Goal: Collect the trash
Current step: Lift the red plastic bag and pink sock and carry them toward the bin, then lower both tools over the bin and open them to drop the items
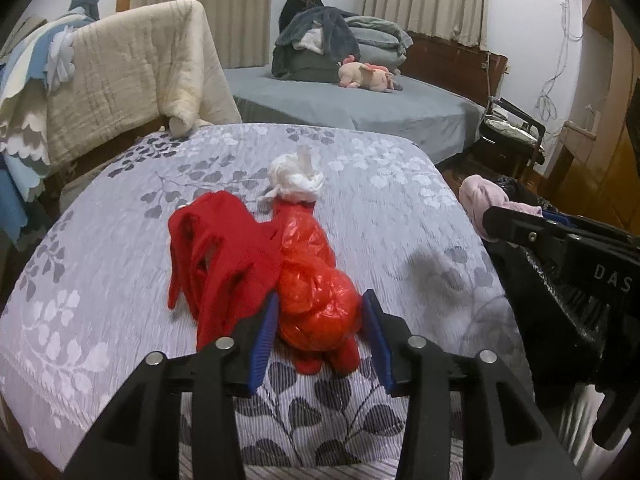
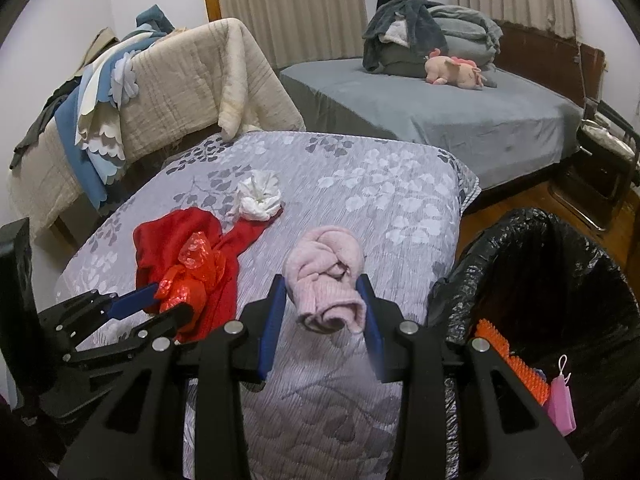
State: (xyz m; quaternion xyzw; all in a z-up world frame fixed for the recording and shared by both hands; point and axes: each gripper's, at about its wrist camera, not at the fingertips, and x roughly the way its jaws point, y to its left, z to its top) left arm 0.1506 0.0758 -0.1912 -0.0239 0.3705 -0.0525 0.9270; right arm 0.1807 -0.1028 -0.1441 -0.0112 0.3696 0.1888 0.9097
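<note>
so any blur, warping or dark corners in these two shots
Left wrist view: fisheye bends the patterned bedspread edge, corners vignette black, and the red plastic bag is sharp with slight glare. Right wrist view: same warping, the pink cloth is a little soft, and the black bin liner glints.

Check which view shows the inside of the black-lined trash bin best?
Right wrist view. The trash bin sits at lower right with its mouth open to the camera, an orange brush and a pink item visible inside. The left wrist view catches only a strip of the black liner behind the right gripper; its inside is hidden.
</note>
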